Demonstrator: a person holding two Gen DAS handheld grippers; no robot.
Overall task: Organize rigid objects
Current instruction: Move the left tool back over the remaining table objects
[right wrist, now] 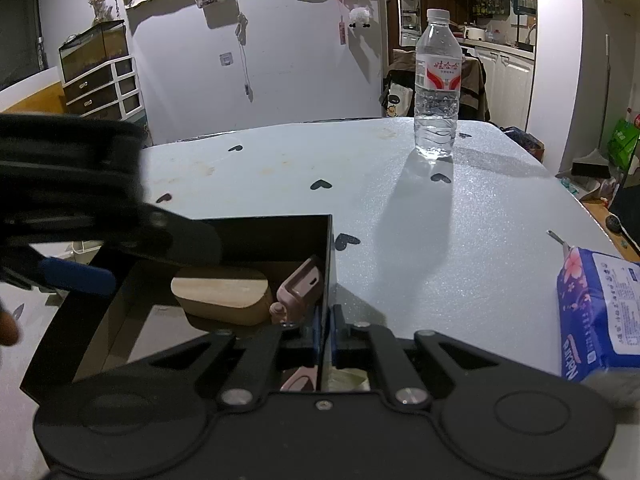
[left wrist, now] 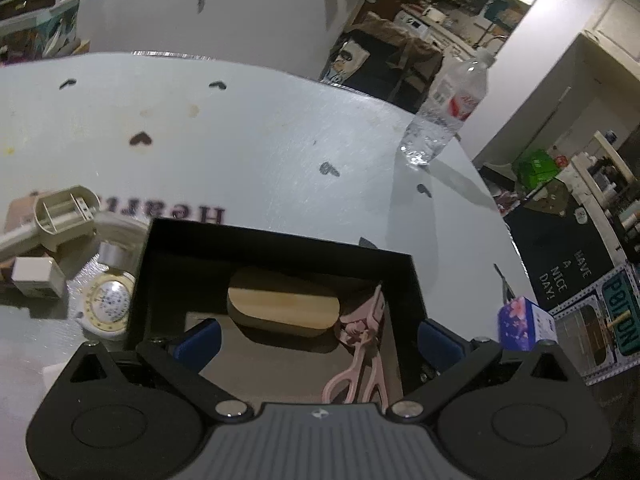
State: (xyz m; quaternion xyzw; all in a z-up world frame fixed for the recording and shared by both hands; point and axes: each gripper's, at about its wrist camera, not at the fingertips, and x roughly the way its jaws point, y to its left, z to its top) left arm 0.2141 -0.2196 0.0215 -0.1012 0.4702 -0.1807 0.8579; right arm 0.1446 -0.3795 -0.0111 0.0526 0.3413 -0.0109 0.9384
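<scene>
An open black box [left wrist: 280, 240] [right wrist: 256, 236] sits on the pale table. Inside it lie an oval wooden block [left wrist: 282, 306] [right wrist: 220, 296] and, against the right wall, a pink eyelash curler [left wrist: 360, 344] [right wrist: 300, 288]. My left gripper [left wrist: 319, 340] hangs over the box with its blue pads [left wrist: 200, 340] spread wide on either side of the block and nothing between them; it shows blurred at the left of the right wrist view, with one blue pad [right wrist: 76, 276] in sight. My right gripper [right wrist: 326, 336] is shut on the box's thin right wall.
A water bottle [left wrist: 444, 112] [right wrist: 436, 88] stands at the table's far right. A blue tissue pack [left wrist: 524, 324] [right wrist: 600, 312] lies near the right edge. Left of the box are a round tape measure [left wrist: 108, 304], a white cube [left wrist: 38, 278] and a beige plastic piece [left wrist: 64, 216].
</scene>
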